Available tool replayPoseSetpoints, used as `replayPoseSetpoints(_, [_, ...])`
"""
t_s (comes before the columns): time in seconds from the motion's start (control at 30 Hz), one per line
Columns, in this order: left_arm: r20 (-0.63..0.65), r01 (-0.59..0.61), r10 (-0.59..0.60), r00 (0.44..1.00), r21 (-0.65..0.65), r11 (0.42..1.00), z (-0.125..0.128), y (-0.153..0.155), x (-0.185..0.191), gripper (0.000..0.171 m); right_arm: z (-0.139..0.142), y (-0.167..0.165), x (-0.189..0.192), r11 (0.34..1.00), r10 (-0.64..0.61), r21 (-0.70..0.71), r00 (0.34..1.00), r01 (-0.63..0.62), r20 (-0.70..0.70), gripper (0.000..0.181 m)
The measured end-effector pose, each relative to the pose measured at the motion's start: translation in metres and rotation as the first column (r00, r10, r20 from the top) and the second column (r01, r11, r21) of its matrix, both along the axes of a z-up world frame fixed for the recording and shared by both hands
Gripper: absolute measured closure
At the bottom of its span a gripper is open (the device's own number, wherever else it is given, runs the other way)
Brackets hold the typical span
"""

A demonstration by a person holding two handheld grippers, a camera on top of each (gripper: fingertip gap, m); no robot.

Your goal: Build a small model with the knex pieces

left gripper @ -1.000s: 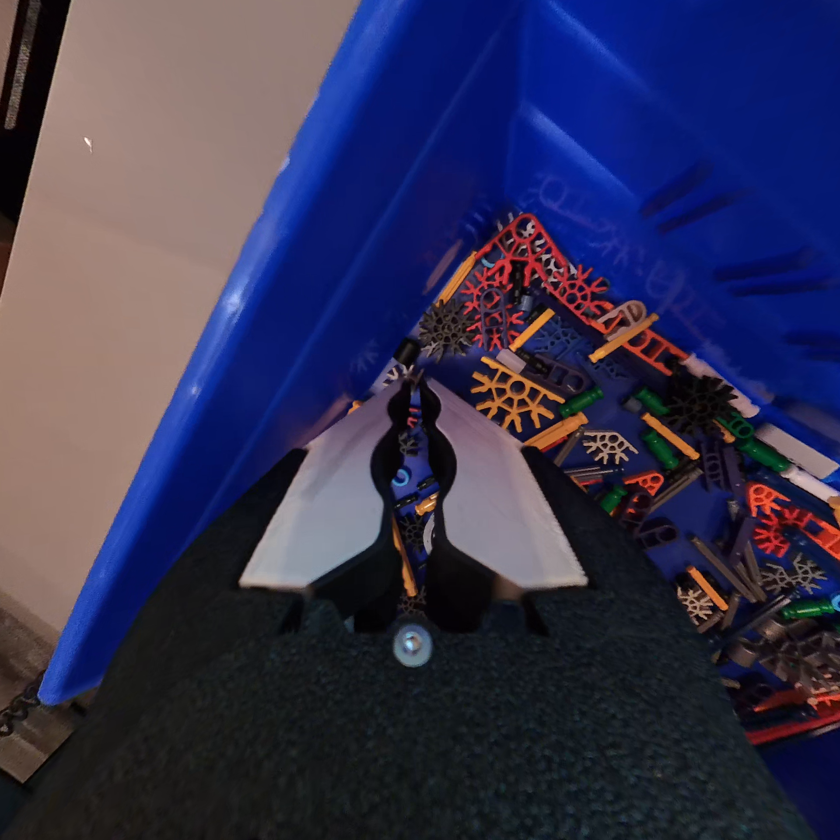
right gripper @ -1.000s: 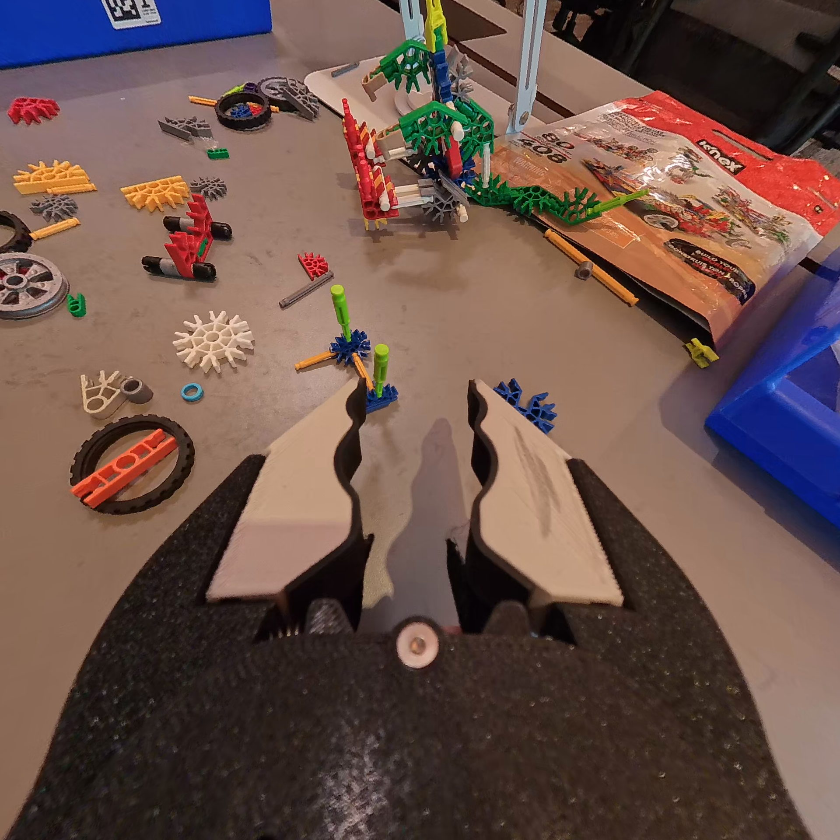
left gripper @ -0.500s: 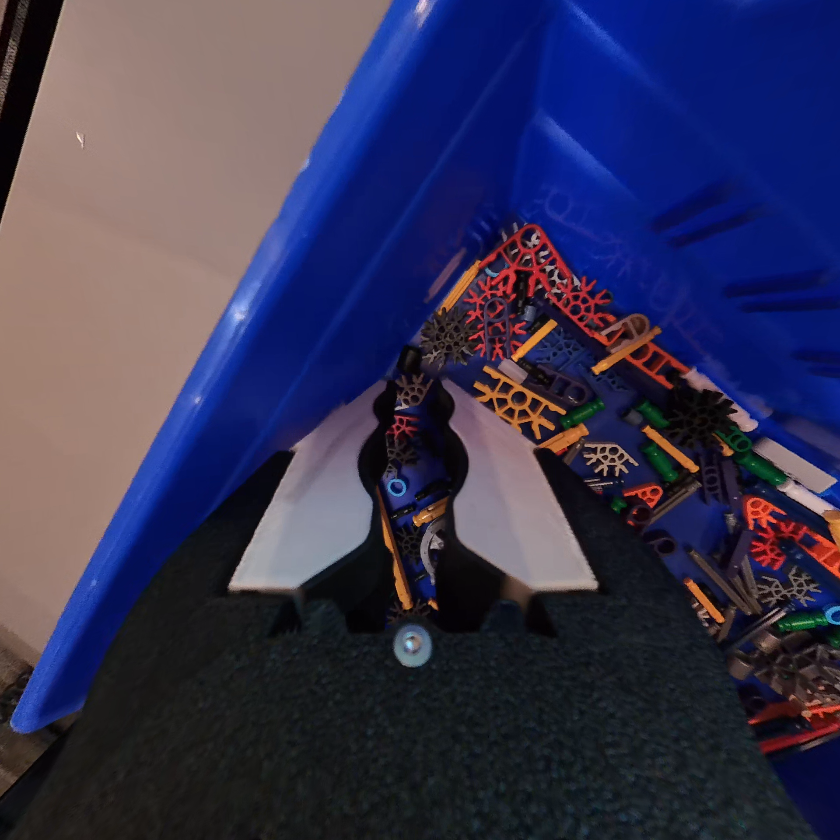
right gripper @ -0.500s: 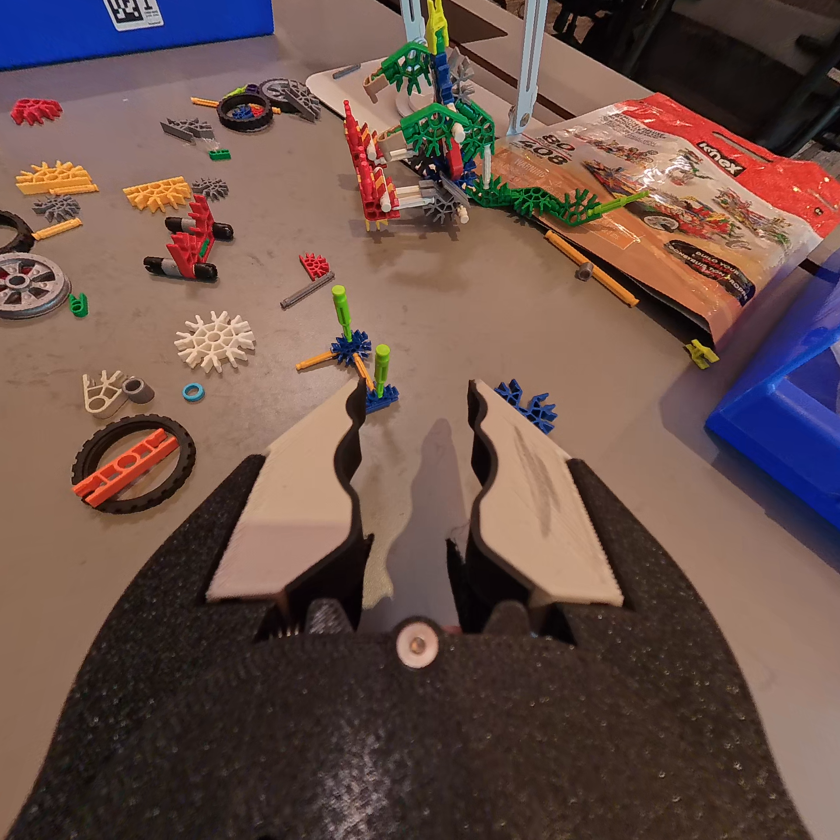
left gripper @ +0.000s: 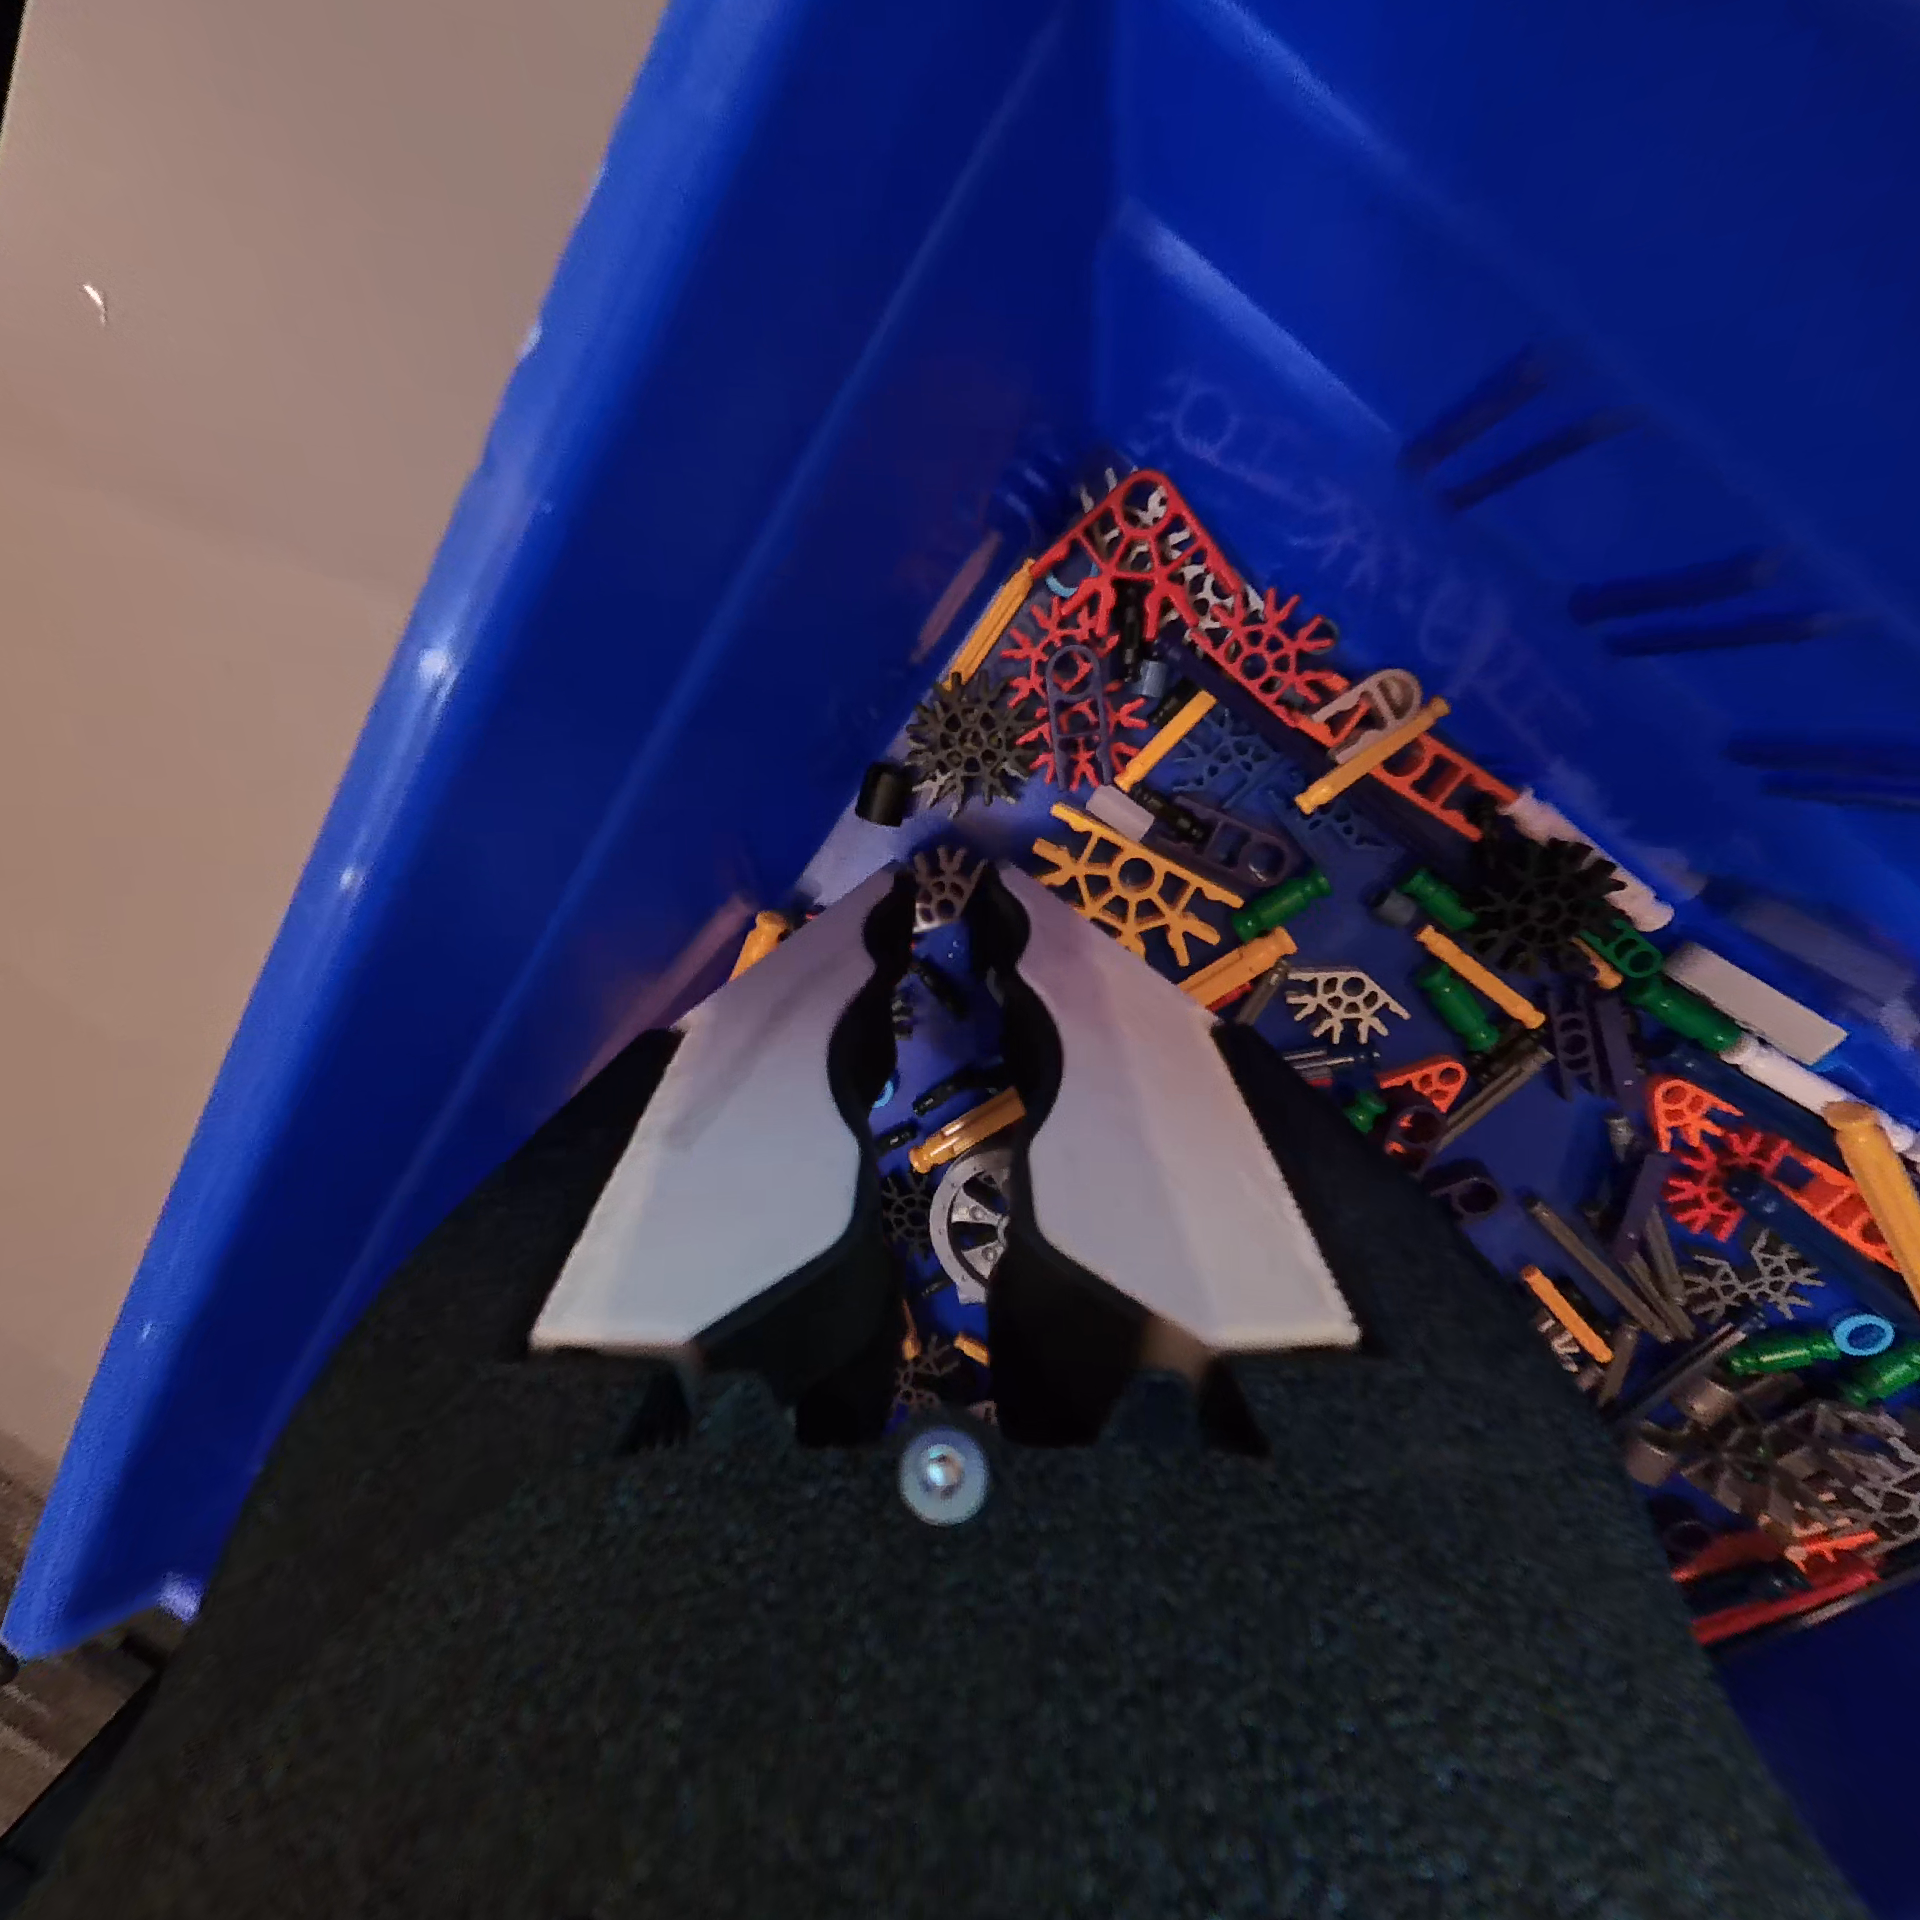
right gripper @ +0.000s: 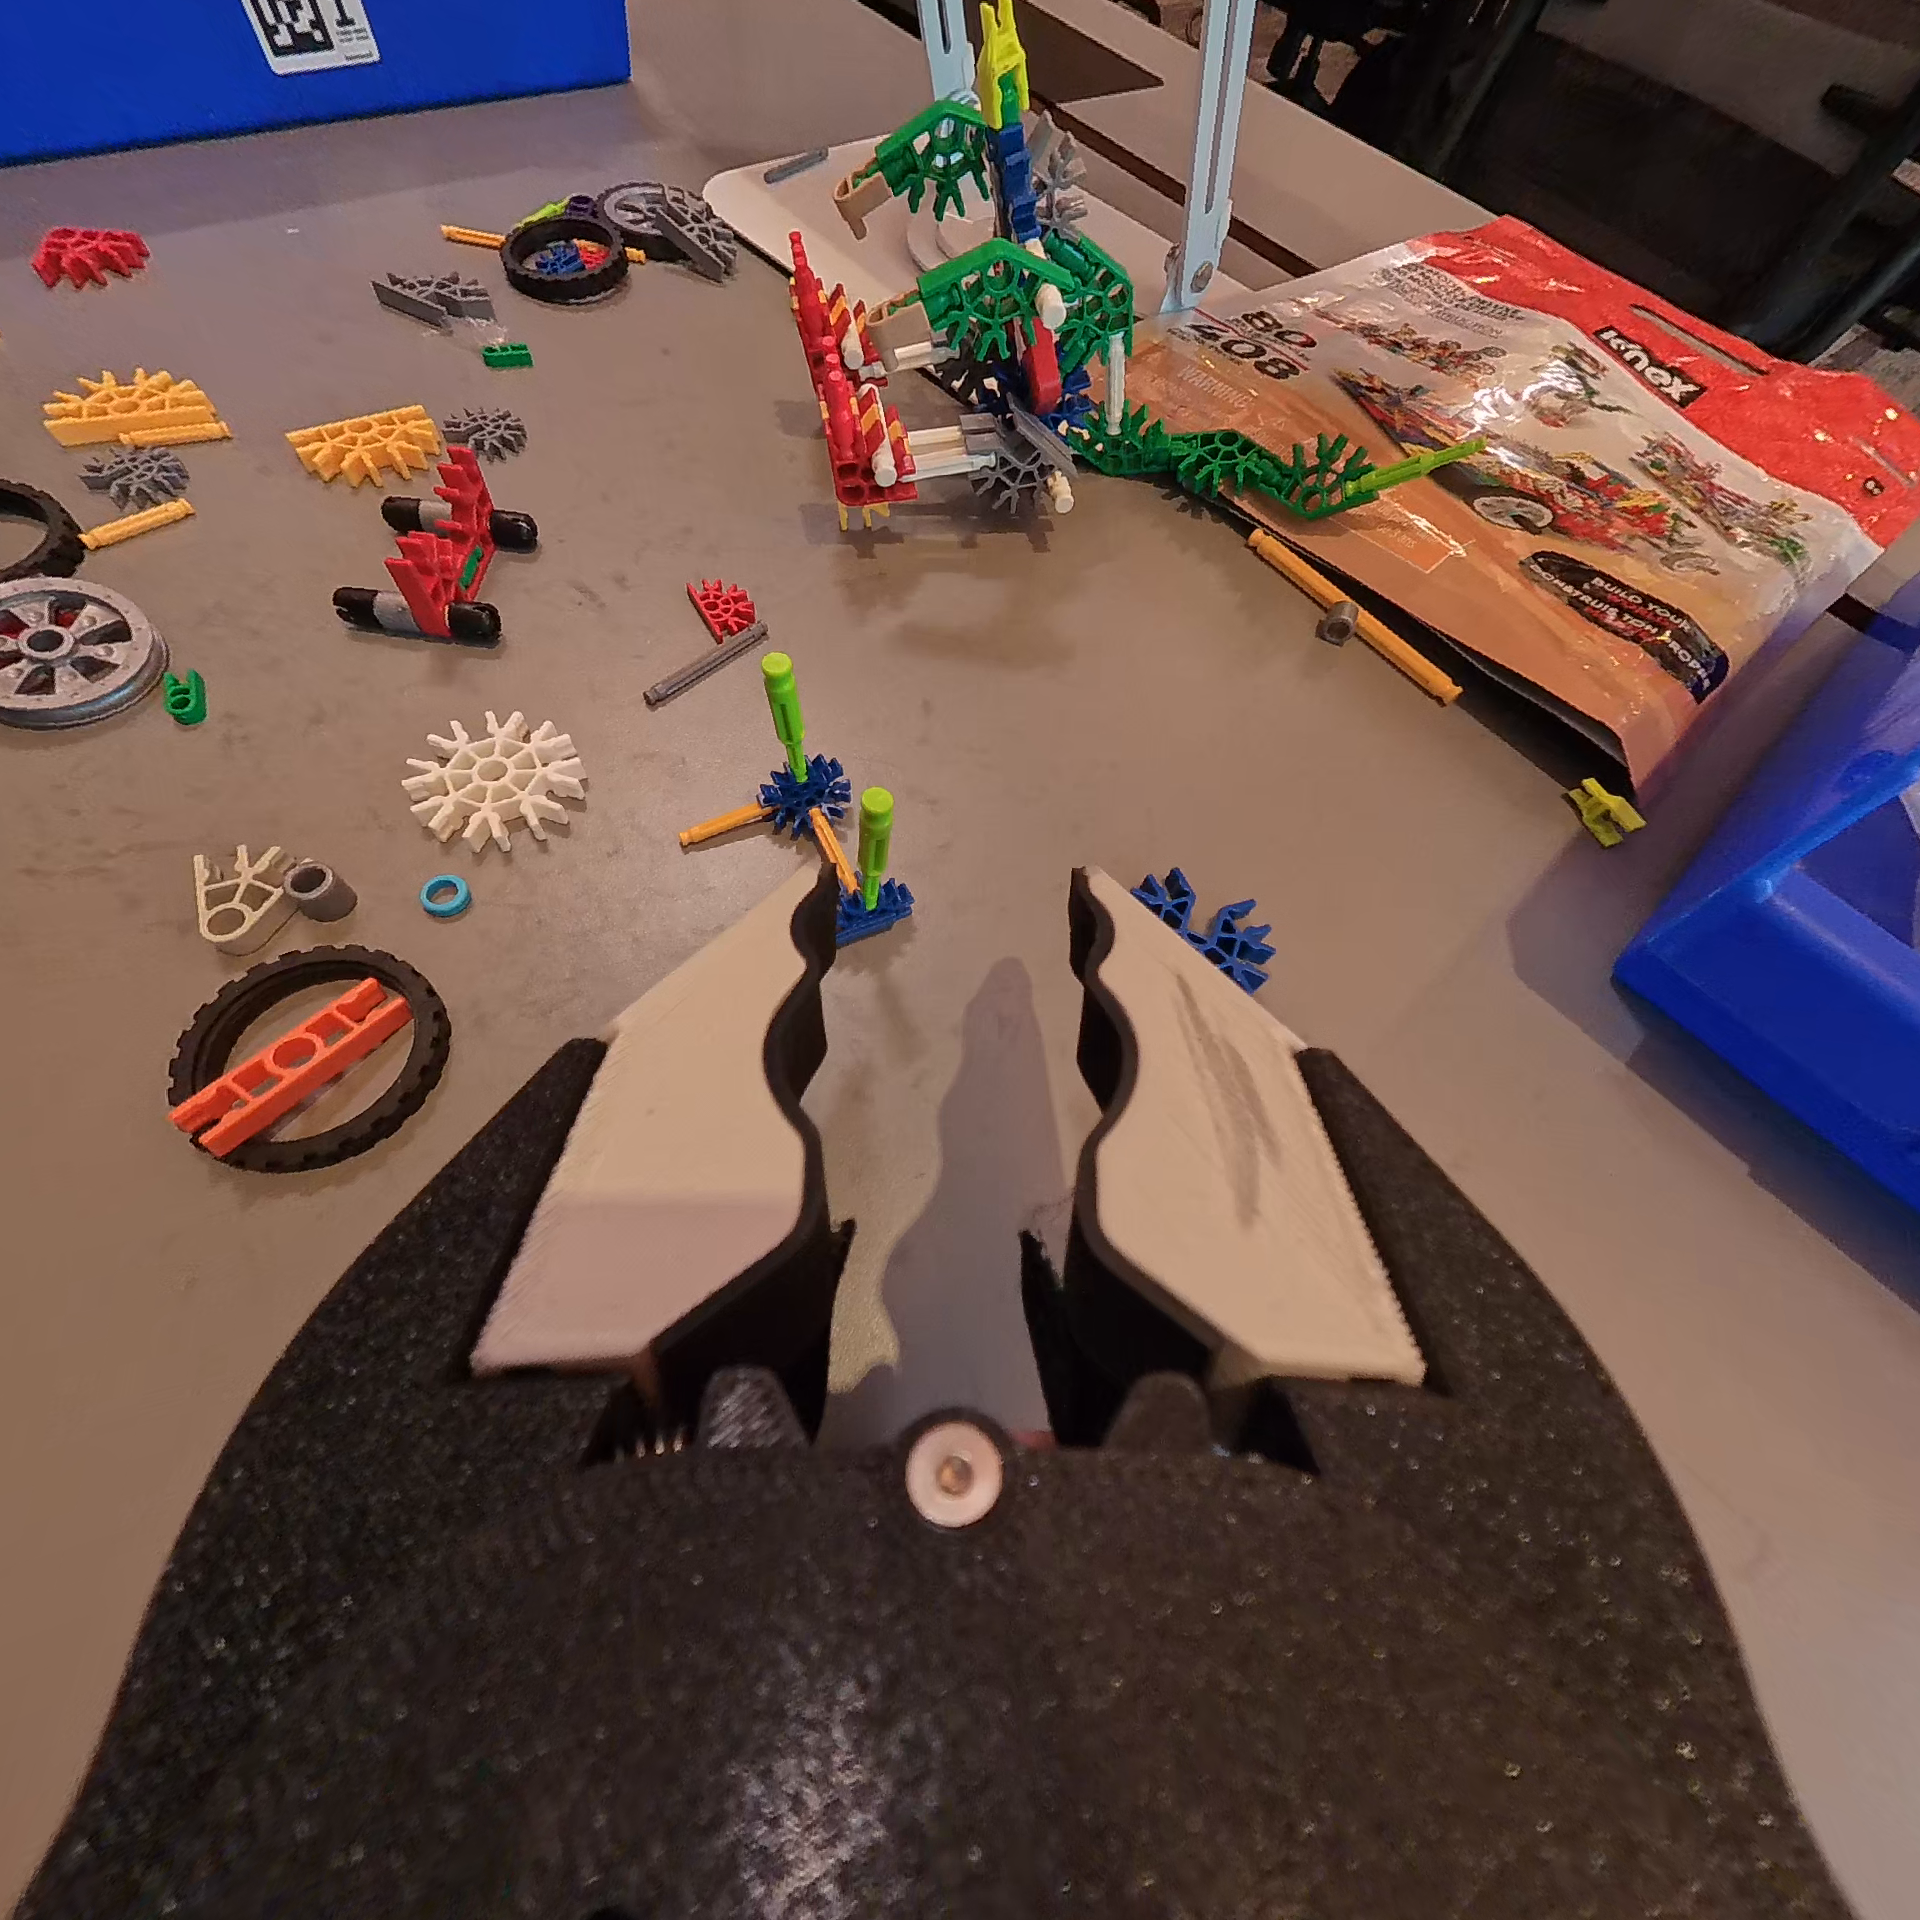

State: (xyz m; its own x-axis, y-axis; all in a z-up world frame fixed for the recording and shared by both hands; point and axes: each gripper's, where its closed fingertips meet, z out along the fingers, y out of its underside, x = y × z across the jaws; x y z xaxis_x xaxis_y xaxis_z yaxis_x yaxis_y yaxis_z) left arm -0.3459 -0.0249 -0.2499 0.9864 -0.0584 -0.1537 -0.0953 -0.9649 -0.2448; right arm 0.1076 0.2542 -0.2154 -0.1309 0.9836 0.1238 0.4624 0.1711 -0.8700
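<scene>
Left wrist view: left gripper [left gripper: 943, 894], fingers narrowly apart, empty, crowds the bin [left gripper: 727, 520] wall. Right gripper [right gripper: 948, 894] gapes wide over bare table [right gripper: 1039, 675].

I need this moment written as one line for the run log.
left gripper: open, inside blue bin, above loose toy parts | right gripper: open, empty, over table, near blue connectors

Loose parts [left gripper: 1382, 935] in bin [left gripper: 665, 727]; bag [right gripper: 1538, 468] right of model [right gripper: 977, 343].
</scene>
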Motion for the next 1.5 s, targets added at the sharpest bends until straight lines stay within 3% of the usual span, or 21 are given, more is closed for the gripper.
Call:
replayPoseSetpoints(0.1, [-0.011, -0.005, 0.005, 1.000, 0.015, 1.000, 0.002, 0.001, -0.001, 0.171, 0.000, 0.000, 0.000, 1.000, 0.000, 0.000, 1.000, 0.000, -0.001, 0.137])
replayPoseSetpoints(0.37, [-0.008, -0.010, 0.010, 1.000, 0.025, 1.000, 0.002, -0.002, 0.005, 0.171, 0.001, 0.000, 0.000, 1.000, 0.001, 0.001, 1.000, -0.001, -0.005, 0.137])
replayPoseSetpoints(0.67, [-0.048, -0.071, 0.077, 0.996, 0.118, 0.991, 0.027, -0.009, -0.009, 0.170, 0.000, -0.001, 0.000, 1.000, 0.004, -0.004, 1.000, -0.004, -0.001, 0.137])
replayPoseSetpoints(1.1, [-0.017, -0.054, 0.056, 0.998, 0.073, 0.996, 0.006, -0.001, -0.002, 0.152, -0.002, 0.001, -0.001, 1.000, -0.009, 0.002, 1.000, 0.009, 0.014, 0.137])
replayPoseSetpoints(1.33, [0.048, -0.093, 0.089, 0.995, 0.098, 0.991, -0.001, 0.003, -0.002, 0.155, -0.002, 0.001, -0.001, 1.000, -0.008, 0.003, 1.000, 0.008, 0.013, 0.137])
replayPoseSetpoints(1.5, [0.024, -0.086, 0.084, 0.996, 0.103, 0.991, -0.001, 0.005, -0.005, 0.159, -0.001, 0.001, -0.001, 1.000, -0.007, 0.004, 1.000, 0.007, 0.007, 0.137])
